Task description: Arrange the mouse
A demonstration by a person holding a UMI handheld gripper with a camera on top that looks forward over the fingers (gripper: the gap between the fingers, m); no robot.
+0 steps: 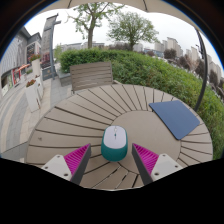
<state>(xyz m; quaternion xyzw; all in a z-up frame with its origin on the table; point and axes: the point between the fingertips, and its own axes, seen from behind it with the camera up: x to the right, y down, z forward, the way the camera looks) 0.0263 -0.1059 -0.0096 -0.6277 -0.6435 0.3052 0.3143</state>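
Outdoors on a round slatted worktop (90, 120), the scene reads from left to right like this. Off to the left a paved walk runs past some chairs (37, 85), well clear of anything that matters to the task. Nearer, the left finger shows its pink pad (77, 158) turned inward, low over the wooden slats. Just right of it lies the mouse (114, 143), white on top with a teal skirt, resting on the worktop between the two fingers and reaching a little ahead of their tips. A sliver of bare wood shows at either side of it, so the fingers (111, 160) are spread and bracketing it rather than squeezing it; the wide lens makes it hard to be sure how close the pads are, but they do not seem to touch. The mouse lies along the line of the fingers, which suits a grip across its narrow flanks. Next comes the right finger's pad (145, 157), mirroring the first. Further right and beyond the fingers, a dark blue mat (180, 118) lies flat near the worktop's edge, well apart from the mouse. It looks like a mouse mat, and so the likely place for the mouse to end up, though the task sentence does not say so. Behind it all a bench (92, 75) and a hedge (160, 75) close the view.
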